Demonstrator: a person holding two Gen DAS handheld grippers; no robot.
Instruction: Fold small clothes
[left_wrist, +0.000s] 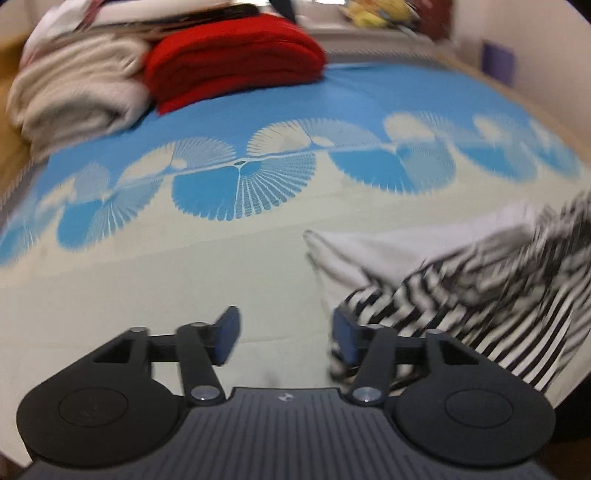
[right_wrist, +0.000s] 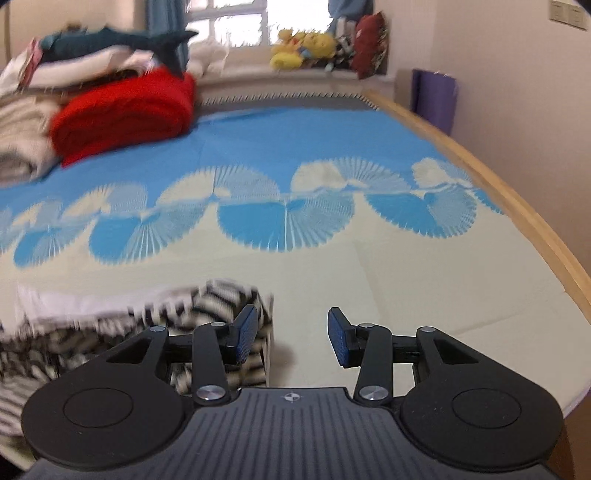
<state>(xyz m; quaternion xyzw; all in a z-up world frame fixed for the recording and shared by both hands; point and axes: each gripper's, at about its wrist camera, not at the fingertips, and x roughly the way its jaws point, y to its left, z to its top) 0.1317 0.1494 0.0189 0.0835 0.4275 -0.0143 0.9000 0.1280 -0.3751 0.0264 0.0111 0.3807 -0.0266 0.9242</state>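
Note:
A black-and-white striped garment (left_wrist: 476, 291) with a white part lies crumpled on the cream and blue bedspread (left_wrist: 221, 266), at the right of the left wrist view. My left gripper (left_wrist: 286, 341) is open just left of it, its right pad (left_wrist: 345, 339) beside the cloth's edge, with nothing between the jaws. In the right wrist view the same striped garment (right_wrist: 155, 325) lies at the lower left. My right gripper (right_wrist: 291, 338) is open just right of it; its left pad (right_wrist: 245, 334) stands in front of the cloth's folded corner, and only bedspread (right_wrist: 369, 280) shows between the jaws.
A folded red blanket (left_wrist: 232, 62) and a beige blanket (left_wrist: 74, 92) are stacked at the far left of the bed, with more bedding on top. Plush toys (right_wrist: 306, 48) sit on the windowsill. The wooden bed edge (right_wrist: 517, 206) runs along the right, a purple roll (right_wrist: 434, 98) beyond it.

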